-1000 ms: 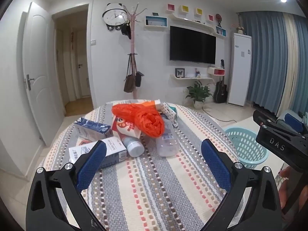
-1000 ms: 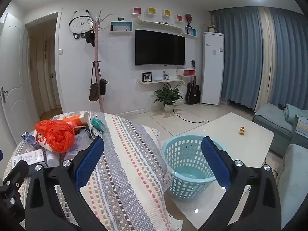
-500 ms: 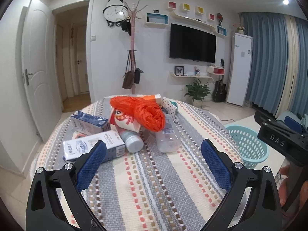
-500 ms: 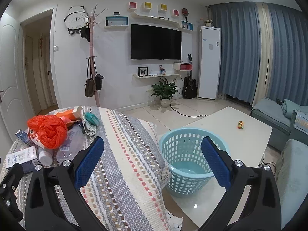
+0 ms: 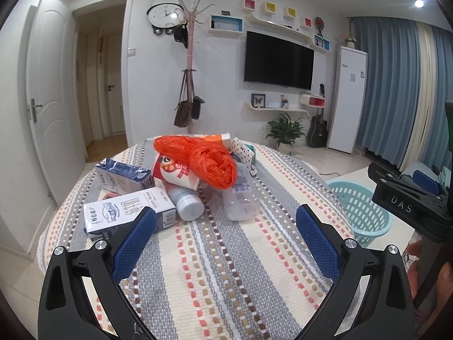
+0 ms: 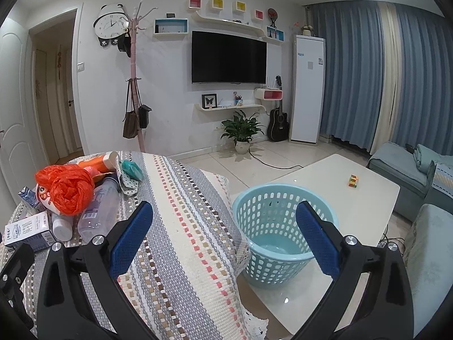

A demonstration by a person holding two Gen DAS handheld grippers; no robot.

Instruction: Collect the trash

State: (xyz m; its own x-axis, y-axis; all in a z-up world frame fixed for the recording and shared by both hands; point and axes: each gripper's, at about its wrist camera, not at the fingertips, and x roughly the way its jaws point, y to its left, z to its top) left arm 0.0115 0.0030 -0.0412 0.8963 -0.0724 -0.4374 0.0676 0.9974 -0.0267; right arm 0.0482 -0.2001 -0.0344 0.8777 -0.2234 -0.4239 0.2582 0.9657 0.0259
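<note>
Orange plastic bag [image 5: 208, 163] heaped atop a clear bottle [image 5: 240, 195], cartons [image 5: 127, 212] and a printed paper cup [image 5: 175, 171] on the striped tablecloth [image 5: 226, 269]. Left gripper [image 5: 225, 231] spread wide, empty, short of the pile. Right gripper [image 6: 223, 231] likewise agape before the pale blue basket [image 6: 283, 226] on the white table [image 6: 368, 195].

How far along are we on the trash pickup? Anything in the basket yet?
Nothing looks done: the blue basket shows only its bare floor. Nothing is in hand either; the left tool and right tool are both open. All of it is left: the orange bag, clear bottle, cartons and cups lie piled on the striped tablecloth.
</note>
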